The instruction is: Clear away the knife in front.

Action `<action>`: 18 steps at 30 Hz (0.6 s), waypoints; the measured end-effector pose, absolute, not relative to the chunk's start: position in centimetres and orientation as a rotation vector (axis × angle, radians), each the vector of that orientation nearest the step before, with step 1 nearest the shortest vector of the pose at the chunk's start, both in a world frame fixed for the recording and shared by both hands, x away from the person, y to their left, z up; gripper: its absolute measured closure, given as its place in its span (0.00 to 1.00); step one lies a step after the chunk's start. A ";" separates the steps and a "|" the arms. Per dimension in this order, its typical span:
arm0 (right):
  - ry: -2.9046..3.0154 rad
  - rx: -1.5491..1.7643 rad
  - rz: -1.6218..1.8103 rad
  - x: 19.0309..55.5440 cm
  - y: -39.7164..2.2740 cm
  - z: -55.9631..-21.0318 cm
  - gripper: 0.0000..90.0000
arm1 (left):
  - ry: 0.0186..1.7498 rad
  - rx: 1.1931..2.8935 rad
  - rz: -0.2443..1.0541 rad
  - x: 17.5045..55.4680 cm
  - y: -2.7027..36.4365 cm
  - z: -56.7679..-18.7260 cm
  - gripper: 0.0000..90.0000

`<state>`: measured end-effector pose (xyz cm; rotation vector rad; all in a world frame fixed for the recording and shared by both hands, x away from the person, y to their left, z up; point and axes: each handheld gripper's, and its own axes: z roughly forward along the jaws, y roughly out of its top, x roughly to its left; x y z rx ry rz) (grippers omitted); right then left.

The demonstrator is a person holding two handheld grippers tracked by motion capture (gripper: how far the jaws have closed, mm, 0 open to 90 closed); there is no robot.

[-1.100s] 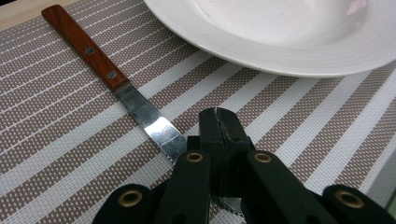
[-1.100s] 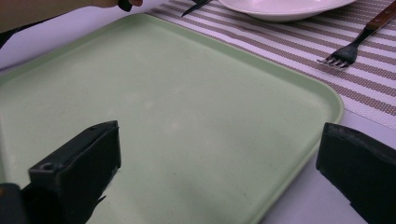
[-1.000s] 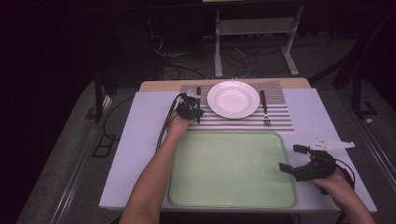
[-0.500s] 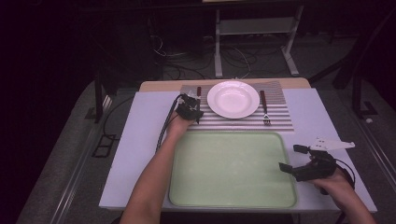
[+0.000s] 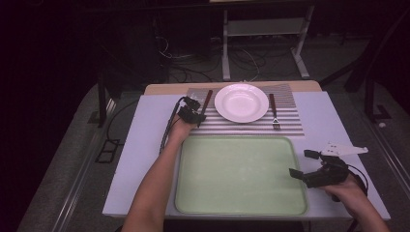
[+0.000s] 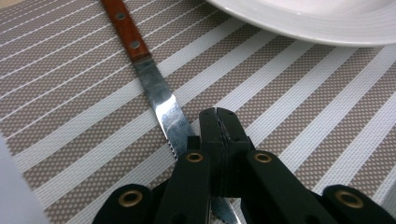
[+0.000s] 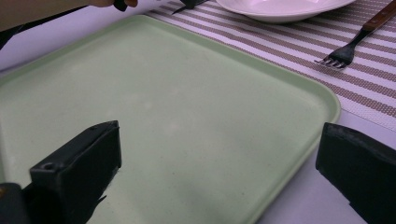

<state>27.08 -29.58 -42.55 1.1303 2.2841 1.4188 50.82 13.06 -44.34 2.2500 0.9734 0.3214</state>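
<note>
A knife (image 5: 207,99) with a reddish wooden handle lies on the striped placemat (image 5: 290,123), left of a white plate (image 5: 241,102). My left gripper (image 5: 196,116) is at the blade end of the knife. In the left gripper view its jaws (image 6: 218,114) are pressed together, tips on the mat, and the knife (image 6: 161,93) blade runs under their left side. Whether they touch the blade I cannot tell. A fork (image 5: 273,112) lies right of the plate. My right gripper (image 5: 300,163) stands open at the right edge of the green tray (image 5: 241,174), one jaw over the tray (image 7: 163,93) and one outside its rim.
The tray sits on a white tabletop (image 5: 145,145) in front of the placemat. The plate (image 6: 327,23) rim is close to the left gripper on its far right. Beyond the table are a dark floor, cables and a metal stand (image 5: 263,34).
</note>
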 end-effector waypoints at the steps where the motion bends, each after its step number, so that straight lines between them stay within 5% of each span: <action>1: 2.284 1.131 1.419 27.1 -29.6 -42.5 0.00 | 0.977 2.252 0.323 50.8 13.2 -44.3 1.00; 18: 2.281 1.134 1.418 27.0 -29.6 -42.5 0.00 | 1.028 2.231 0.334 51.0 15.2 -44.3 1.00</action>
